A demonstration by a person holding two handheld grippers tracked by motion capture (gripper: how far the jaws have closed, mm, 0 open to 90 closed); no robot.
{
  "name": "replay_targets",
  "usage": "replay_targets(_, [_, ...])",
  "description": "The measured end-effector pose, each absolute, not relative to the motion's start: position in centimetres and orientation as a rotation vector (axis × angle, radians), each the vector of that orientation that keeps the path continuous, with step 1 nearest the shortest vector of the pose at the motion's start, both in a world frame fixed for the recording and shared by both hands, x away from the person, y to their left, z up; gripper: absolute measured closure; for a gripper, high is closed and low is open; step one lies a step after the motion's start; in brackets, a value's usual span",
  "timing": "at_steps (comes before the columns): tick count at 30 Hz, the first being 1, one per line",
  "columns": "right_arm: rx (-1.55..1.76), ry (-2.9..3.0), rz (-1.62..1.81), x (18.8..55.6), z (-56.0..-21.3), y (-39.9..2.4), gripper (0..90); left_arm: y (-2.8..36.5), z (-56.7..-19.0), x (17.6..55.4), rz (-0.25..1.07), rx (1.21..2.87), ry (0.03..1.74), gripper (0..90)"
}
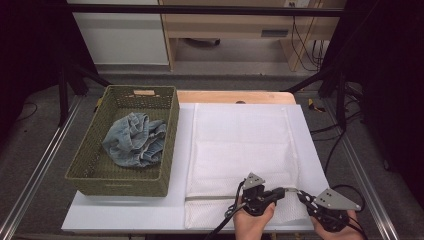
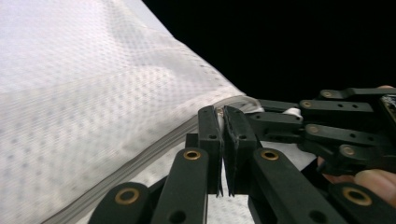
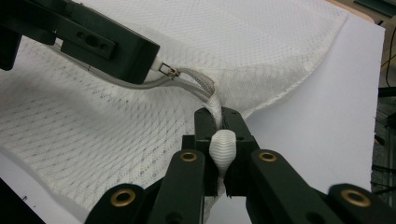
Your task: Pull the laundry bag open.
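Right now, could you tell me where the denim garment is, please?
In the high view, the crumpled denim garment lies inside the green woven basket on the table's left side, just left of the white mesh bag.

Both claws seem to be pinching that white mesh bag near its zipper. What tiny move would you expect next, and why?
Probably the left claw draws the zipper pull along the zipper, away from the right claw. The right claw is shut on the mesh bag at its corner, anchoring it, and the jeans wait in the basket.
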State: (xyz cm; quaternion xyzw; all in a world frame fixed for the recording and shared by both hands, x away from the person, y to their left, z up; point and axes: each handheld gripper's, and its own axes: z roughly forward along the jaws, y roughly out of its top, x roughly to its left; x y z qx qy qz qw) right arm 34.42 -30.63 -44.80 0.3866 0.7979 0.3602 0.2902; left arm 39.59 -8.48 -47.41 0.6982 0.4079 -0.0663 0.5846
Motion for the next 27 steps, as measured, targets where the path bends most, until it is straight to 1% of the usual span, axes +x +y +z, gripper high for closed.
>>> replay_targets(5, [1.037, 2.134, 0.969, 34.5, -44.9, -30.6, 86.1, -8.0, -47.9, 39.6, -0.173, 1.624, 0.942, 86.9])
replay_targets(14, [1.053, 2.158, 0.964, 34.5, -45.0, -30.5, 86.3, -7.9, -47.5, 39.4, -0.15, 1.679, 0.938, 86.9])
replay_targets(27, [1.081, 2.16, 0.959, 34.4, -45.0, -30.7, 86.5, -6.1, -47.3, 39.2, -0.079, 1.717, 0.943, 86.9])
